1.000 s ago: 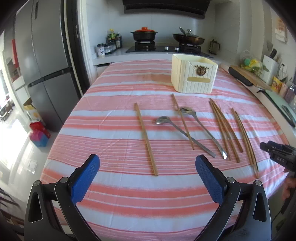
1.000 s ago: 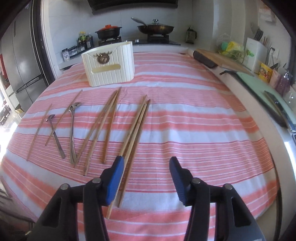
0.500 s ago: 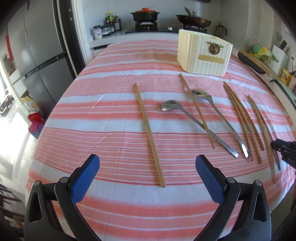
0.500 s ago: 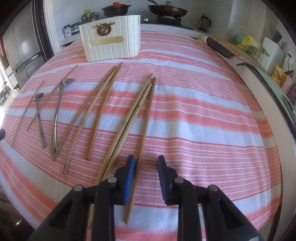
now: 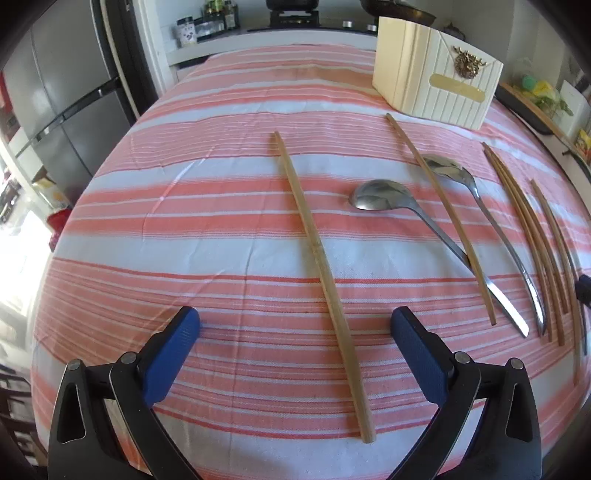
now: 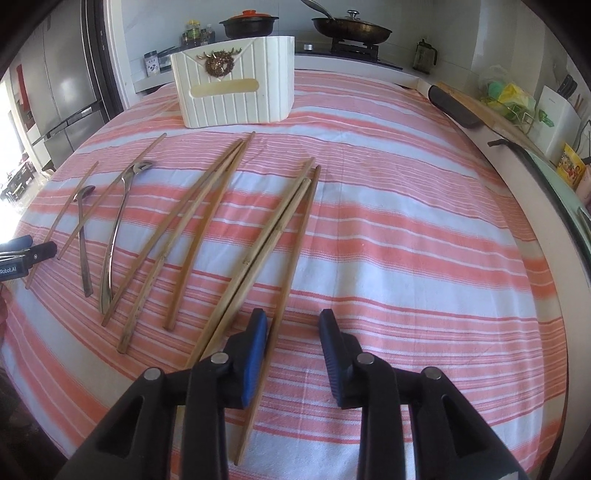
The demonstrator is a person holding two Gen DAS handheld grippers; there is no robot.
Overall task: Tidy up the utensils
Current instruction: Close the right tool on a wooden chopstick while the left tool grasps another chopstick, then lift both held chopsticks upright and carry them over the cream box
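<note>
Several bamboo chopsticks and two metal spoons lie on the pink-striped tablecloth (image 5: 221, 229). My left gripper (image 5: 295, 332) is open and low over the cloth, its jaws astride the near end of a single chopstick (image 5: 321, 273). One spoon (image 5: 384, 195) and a second spoon (image 5: 450, 170) lie to its right. My right gripper (image 6: 293, 328) is open and empty; the rightmost chopstick (image 6: 291, 254) passes just inside its left finger (image 6: 255, 350). A cream utensil holder (image 6: 236, 85) stands at the far side of the table, also in the left wrist view (image 5: 439, 70).
A stove with a black pot (image 6: 249, 24) and a pan (image 6: 351, 27) stands behind the table. A fridge (image 5: 62, 92) is at the left. A counter with a cutting board (image 6: 476, 107) and a knife block (image 6: 557, 118) runs along the right.
Both grippers have moved forward and down toward the cloth. The left one now straddles the single chopstick's end. The right one narrowed, then widened again beside the rightmost chopsticks.
</note>
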